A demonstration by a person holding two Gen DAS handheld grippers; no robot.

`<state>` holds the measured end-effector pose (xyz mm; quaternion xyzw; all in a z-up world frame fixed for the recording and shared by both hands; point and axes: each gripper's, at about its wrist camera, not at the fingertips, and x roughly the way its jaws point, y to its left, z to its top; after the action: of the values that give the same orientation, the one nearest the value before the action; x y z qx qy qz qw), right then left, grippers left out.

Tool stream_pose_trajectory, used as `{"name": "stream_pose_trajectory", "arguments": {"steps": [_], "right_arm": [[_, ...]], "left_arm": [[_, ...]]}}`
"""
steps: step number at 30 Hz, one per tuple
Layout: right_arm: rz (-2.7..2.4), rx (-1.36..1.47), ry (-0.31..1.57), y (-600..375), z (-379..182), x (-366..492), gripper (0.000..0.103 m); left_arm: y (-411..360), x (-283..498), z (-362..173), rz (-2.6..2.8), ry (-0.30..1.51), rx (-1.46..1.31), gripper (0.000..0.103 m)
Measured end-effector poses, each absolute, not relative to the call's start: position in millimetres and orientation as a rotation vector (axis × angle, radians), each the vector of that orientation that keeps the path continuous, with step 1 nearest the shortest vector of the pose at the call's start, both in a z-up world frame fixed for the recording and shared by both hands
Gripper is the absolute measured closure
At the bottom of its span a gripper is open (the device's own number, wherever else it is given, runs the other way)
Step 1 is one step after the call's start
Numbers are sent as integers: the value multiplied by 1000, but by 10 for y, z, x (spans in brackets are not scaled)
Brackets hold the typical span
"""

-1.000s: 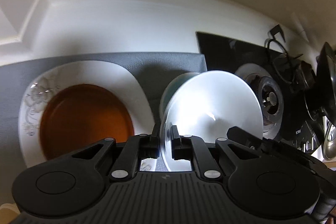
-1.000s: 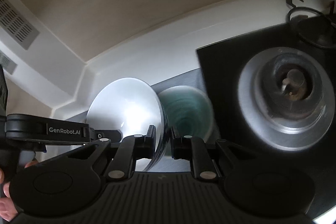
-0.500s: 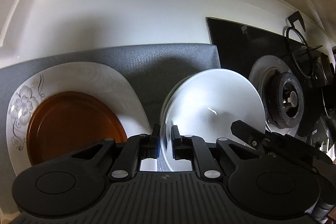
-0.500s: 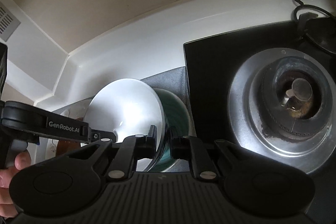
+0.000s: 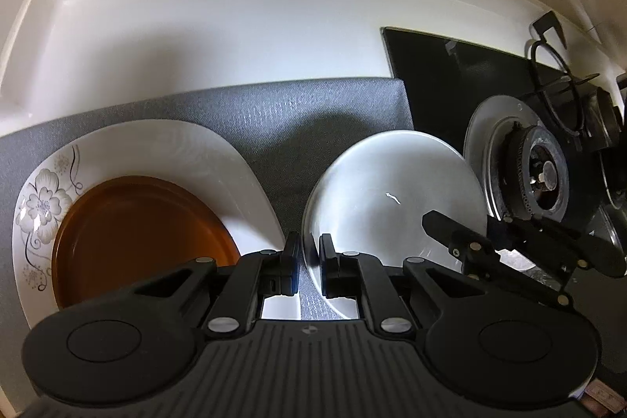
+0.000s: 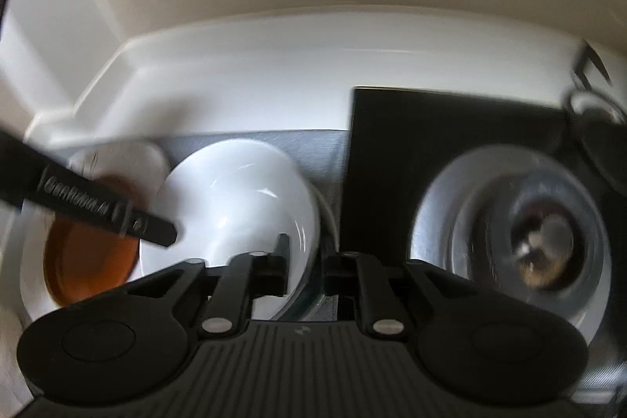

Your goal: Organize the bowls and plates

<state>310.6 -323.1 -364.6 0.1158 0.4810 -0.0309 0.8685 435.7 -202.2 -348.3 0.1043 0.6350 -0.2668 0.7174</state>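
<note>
Fingers [image 5: 292, 253] of your left gripper [image 5: 309, 245] are closed on the near-left rim of the white bowl [image 5: 392, 198], one pad inside the wall and one outside. Your right gripper [image 6: 305, 253] straddles the opposite side of the rim with narrow jaws and reads as clamped too. That view is smeared, so how firmly it bites cannot be judged.

Position: the bowl sits low over the right end of the grey mat [image 5: 313, 112], tipped a little toward you. Whether its base touches anything is not visible. A darker bowl [image 5: 311, 302]... correction, a darker bowl [image 6: 311, 302] seems to sit just beneath it at that end of the mat, showing only as a sliver of rim.

On the left half of the mat lies the flowered plate [image 5: 156, 147], with the brown plate [image 5: 137, 230] stacked inside it. Off the mat's right edge is the hob burner [image 5: 544, 179].

Step in hand, as judged: nesting the white bowl into the darker one.

Notes for doing it well:
- Level the rim first, since a tipped bowl will catch on the lower rim.
- Centre it over the lower bowl and stay inside the mat's right edge, clear of the hob.
- Lower both hands at the same rate.
- Feel for the seat before loosening either grip.
- Open one side, check that nothing rocks, then open the other.
- Lift the fingers straight up so that the inner pad does not drag the wall.
</note>
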Motion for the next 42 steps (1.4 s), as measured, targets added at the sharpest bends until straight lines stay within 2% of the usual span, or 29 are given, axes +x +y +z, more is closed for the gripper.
{"name": "stream_pose_trajectory", "arguments": {"steps": [4, 5, 6, 8, 11, 20, 25, 27, 28, 30, 31, 32, 33, 38, 42], "right_arm": [[-13, 253, 1028, -3303, -3595, 3112, 84], [11, 259, 1033, -3311, -3578, 3100, 77], [45, 272, 1040, -3318, -3558, 3088, 63], [104, 294, 1054, -3317, -3508, 3061, 45], [95, 244, 1053, -3266, -3454, 3000, 40], [-19, 337, 1038, -3446, -3440, 2835, 39], [-54, 587, 1040, -3605, -3729, 2803, 39], [-84, 708, 1018, -3663, -3852, 2794, 36], [-80, 756, 1005, -3664, -3906, 2784, 36], [-61, 785, 987, -3622, -3946, 2783, 41], [-82, 749, 996, -3580, -3940, 2788, 46], [-112, 696, 1012, -3542, -3924, 2790, 64], [-119, 664, 1020, -3520, -3907, 2784, 69], [-84, 632, 1064, -3520, -3858, 2739, 70], [-80, 653, 1049, -3562, -3923, 2705, 68]], "left_arm": [[-2039, 4351, -3501, -581, 1405, 238, 93], [-2041, 4348, -3500, -581, 1405, 239, 93], [-2043, 4347, -3498, -584, 1406, 241, 93], [-2040, 4348, -3502, -588, 1409, 242, 92], [-2046, 4347, -3503, -585, 1420, 247, 90], [-2044, 4350, -3509, -587, 1417, 251, 91], [-2126, 4368, -3603, -584, 1434, 284, 88], [-2146, 4374, -3659, -579, 1451, 276, 88], [-2159, 4367, -3678, -586, 1454, 279, 85], [-2201, 4318, -3689, -602, 1433, 327, 85], [-2211, 4286, -3684, -610, 1419, 348, 84], [-2209, 4259, -3678, -616, 1414, 357, 83], [-2194, 4240, -3678, -621, 1421, 354, 83], [-2117, 4153, -3710, -646, 1438, 345, 83], [-2137, 4153, -3738, -638, 1435, 334, 83]]}}
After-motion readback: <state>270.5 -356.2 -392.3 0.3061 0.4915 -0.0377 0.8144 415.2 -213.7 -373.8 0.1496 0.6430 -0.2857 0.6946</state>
